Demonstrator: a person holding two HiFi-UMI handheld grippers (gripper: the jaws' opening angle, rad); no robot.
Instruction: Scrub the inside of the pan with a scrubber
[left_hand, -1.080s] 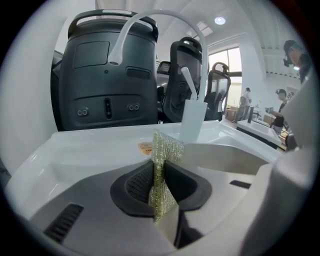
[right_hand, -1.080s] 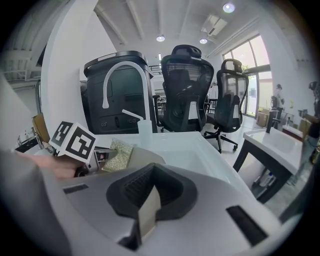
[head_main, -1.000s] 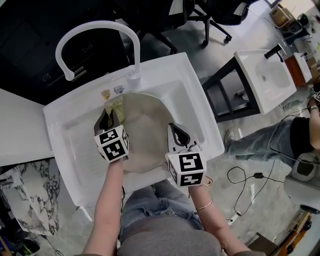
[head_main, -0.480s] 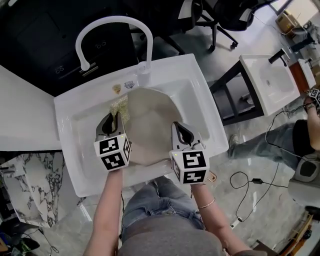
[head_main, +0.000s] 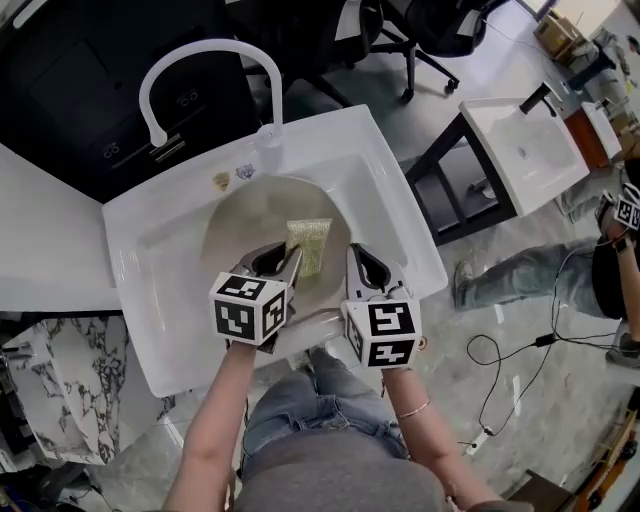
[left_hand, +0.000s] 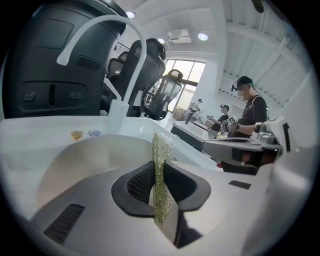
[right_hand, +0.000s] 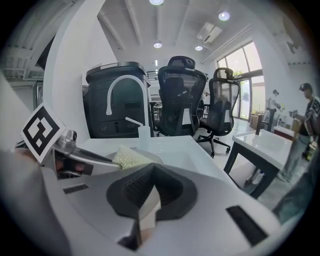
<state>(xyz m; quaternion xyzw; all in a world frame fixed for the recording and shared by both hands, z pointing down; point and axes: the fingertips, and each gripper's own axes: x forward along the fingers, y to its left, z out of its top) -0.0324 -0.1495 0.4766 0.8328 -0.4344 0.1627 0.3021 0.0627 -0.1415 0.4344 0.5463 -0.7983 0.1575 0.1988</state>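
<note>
Fingers of left gripper (head_main: 285, 262) pinch glittery mesh scrubber (head_main: 308, 243); right gripper (head_main: 362, 262) clamps pale pan handle (head_main: 318, 323).

Bright ceiling light, fisheye-warped edges

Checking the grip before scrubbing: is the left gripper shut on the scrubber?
Shut. The left gripper has both fingers pressed against the scrubber, which stands on edge between them.
</note>
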